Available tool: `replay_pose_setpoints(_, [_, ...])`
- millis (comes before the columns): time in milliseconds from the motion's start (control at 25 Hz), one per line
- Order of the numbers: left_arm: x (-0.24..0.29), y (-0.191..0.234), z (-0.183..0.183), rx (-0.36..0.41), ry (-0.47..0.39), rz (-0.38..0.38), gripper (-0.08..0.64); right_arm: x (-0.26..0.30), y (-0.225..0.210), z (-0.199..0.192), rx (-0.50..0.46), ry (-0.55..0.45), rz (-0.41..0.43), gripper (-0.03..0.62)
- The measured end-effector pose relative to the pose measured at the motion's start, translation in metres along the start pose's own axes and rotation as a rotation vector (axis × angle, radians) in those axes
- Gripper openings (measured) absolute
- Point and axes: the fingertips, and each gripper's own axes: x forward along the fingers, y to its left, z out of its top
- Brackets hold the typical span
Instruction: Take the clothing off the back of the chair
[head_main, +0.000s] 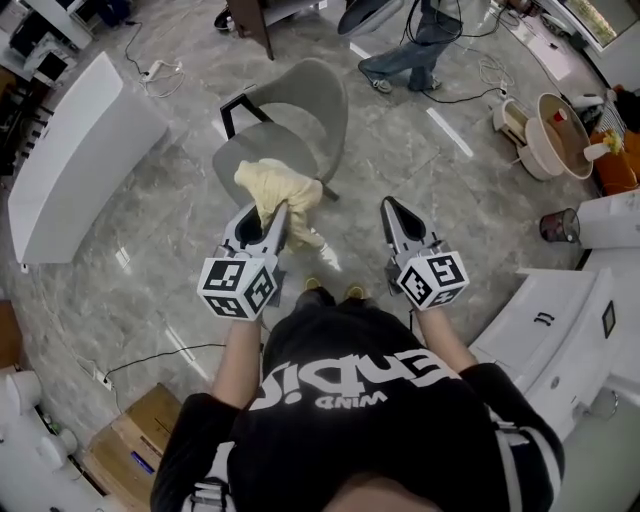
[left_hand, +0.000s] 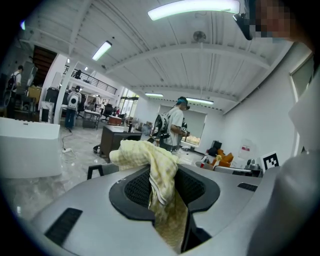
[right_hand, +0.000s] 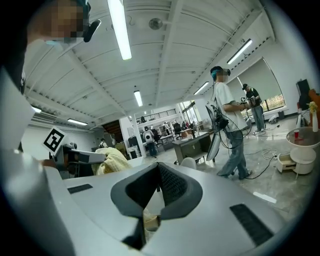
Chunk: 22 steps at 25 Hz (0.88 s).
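Observation:
In the head view a pale yellow cloth (head_main: 281, 186) hangs bunched from my left gripper (head_main: 277, 210), in front of the grey chair (head_main: 300, 100) and over its seat edge. The left gripper view shows the cloth (left_hand: 150, 156) pinched between the black pads of the left gripper (left_hand: 162, 175), with a tail draping down between the jaws. My right gripper (head_main: 388, 204) sits level beside it to the right, shut with nothing held. In the right gripper view the right gripper's (right_hand: 159, 167) tips meet, and the cloth (right_hand: 113, 160) shows off to the left.
A long white bench (head_main: 70, 160) lies at the left. White furniture (head_main: 560, 330) stands at the right and a round beige tub (head_main: 555, 135) at the upper right. A person (head_main: 420, 50) stands beyond the chair among floor cables. A cardboard box (head_main: 140, 445) is at the lower left.

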Motion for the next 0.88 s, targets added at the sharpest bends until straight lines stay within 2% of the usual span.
replay_pose_setpoints(160, [0.003, 0.004, -0.033, -0.003, 0.021, 0.031, 0.138, -0.004, -0.001, -0.008, -0.004, 0.013, 0.0, 0.014])
replay_pose_setpoints(280, [-0.001, 0.004, -0.044, -0.019, 0.03, 0.044, 0.138, -0.004, 0.005, -0.009, -0.007, 0.013, 0.005, 0.014])
replay_pose_setpoints(880, [-0.005, -0.011, -0.041, -0.037, 0.017, 0.015, 0.14, -0.006, 0.011, -0.013, -0.019, 0.013, 0.018, 0.014])
